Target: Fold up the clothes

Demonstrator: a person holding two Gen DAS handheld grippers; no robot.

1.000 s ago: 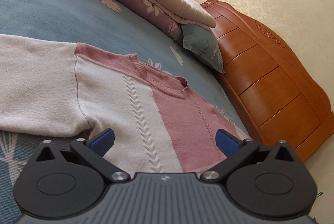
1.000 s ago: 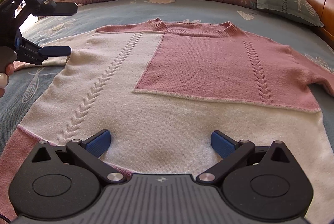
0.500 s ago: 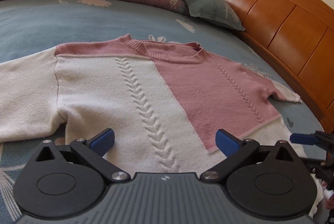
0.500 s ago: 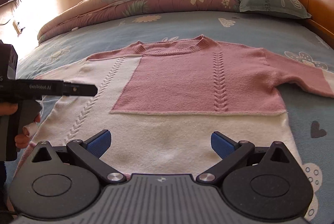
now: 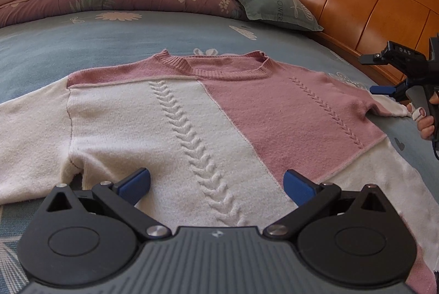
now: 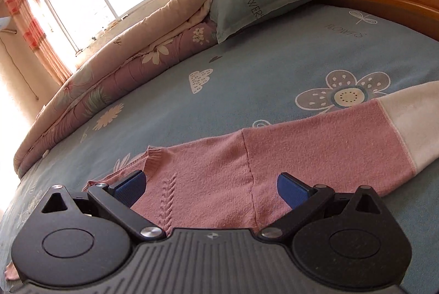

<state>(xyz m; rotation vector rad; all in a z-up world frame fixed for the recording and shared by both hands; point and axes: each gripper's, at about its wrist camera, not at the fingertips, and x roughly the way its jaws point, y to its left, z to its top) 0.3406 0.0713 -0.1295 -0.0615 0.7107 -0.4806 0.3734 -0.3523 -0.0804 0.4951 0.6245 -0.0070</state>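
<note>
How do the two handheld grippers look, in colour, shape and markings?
Each gripper, left and right, has a ribbed grey body, two round black discs, black linkage arms with silver pivots, and blue finger pads. Seen from the left wrist, the right gripper carries white letters "DAS" and a dark cable.

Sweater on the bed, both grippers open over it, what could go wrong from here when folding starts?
The sweater is a loose knit, so a pinch may stretch it rather than lift it cleanly. The left gripper could also catch the bedsheet underneath. The sleeve near the right gripper may flop and crease.
</note>
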